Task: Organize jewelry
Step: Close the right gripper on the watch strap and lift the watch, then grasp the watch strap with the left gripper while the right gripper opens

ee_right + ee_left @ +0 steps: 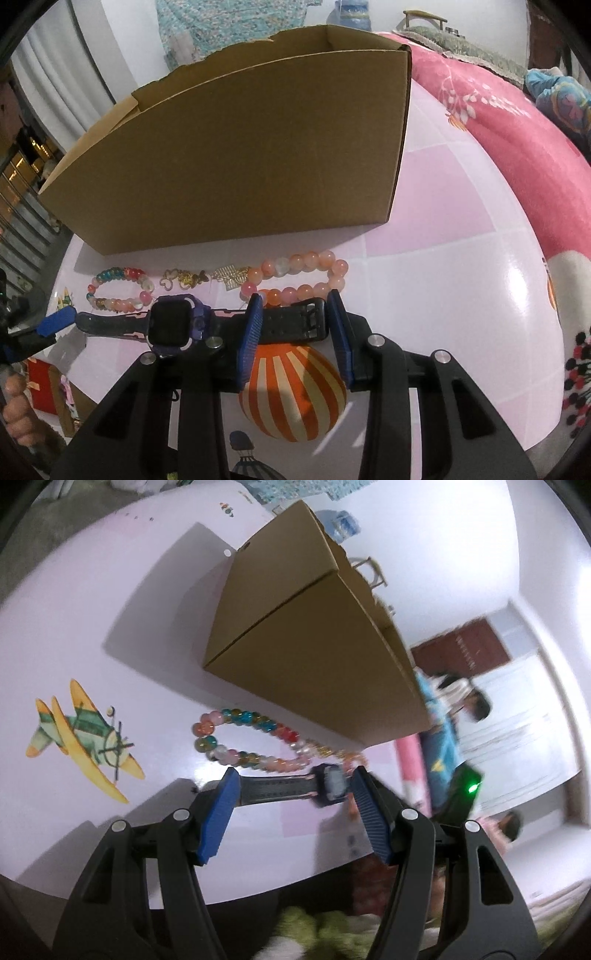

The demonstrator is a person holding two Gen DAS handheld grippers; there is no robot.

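A purple-faced watch (171, 323) with a black strap lies flat on the pink-and-white table (443, 277), in front of an open cardboard box (240, 155). My right gripper (294, 310) is shut on the buckle end of the strap. My left gripper (295, 781) stands open, with the other strap half and the watch (332, 786) lying across its gap. One of its fingers (57, 321) touches the strap tip. Between watch and box lie a multi-coloured bead bracelet (118, 290), small gold pieces (184, 278) and a peach bead bracelet (299, 275).
The box (303, 627) stands close behind the row of jewelry. A pink flowered blanket (517, 147) lies past the table's right edge. The table's near edge runs just below both grippers. A person's hand (14, 417) shows at the lower left.
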